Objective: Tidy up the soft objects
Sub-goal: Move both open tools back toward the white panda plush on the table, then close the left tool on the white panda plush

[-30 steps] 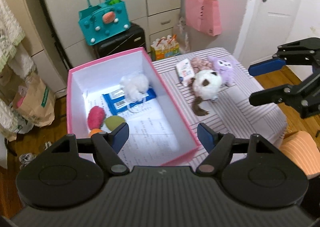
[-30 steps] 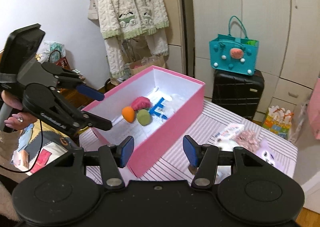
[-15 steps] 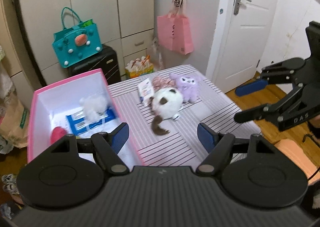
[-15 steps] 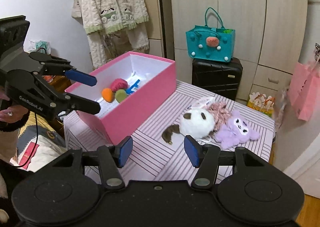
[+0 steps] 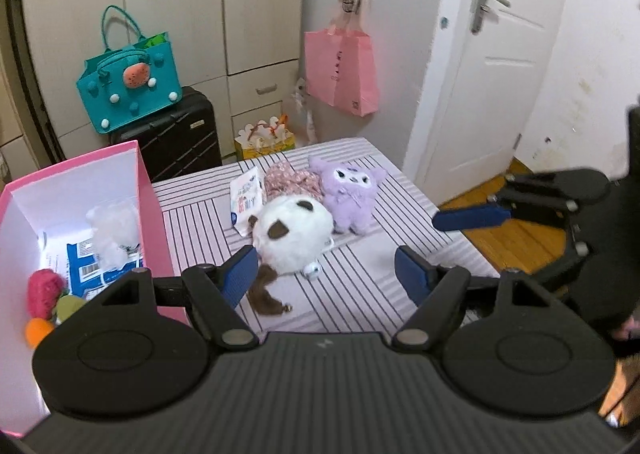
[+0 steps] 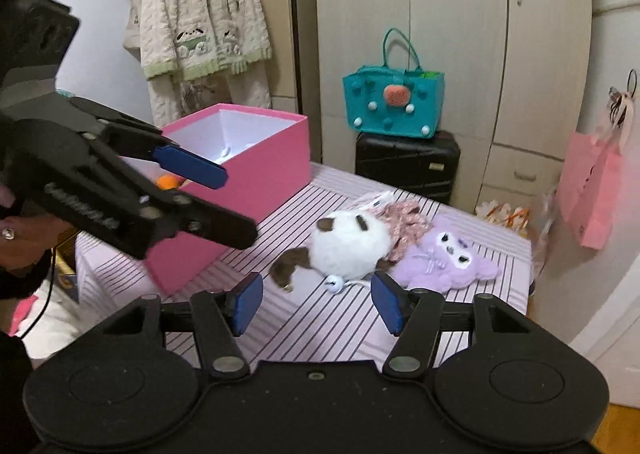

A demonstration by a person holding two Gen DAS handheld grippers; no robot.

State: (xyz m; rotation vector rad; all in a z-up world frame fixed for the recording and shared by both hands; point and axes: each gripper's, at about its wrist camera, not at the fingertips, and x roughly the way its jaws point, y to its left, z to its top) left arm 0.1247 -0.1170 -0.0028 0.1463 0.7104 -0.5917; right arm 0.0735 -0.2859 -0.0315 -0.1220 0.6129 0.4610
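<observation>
- The white plush [image 5: 294, 232] lay on the striped desk [image 5: 360, 294], touching the purple plush [image 5: 352, 194], beside the pink box [image 6: 256, 174].
- Both grippers, left [image 5: 326, 274] and right [image 6: 316, 304], hung empty, fingers apart; the right's had just been opening.
- Step: approach. Next, I judge, descend and close around the white plush.

- The left gripper [image 5: 322, 268] swings away from the pink box [image 5: 154, 206] and now points at the white-and-brown plush [image 5: 294, 236] on the striped table [image 5: 360, 294].
- The right gripper [image 6: 316, 304], jaws just opening with nothing between them, drops from facing the box to aim at the same plush, closer than a second ago.
</observation>
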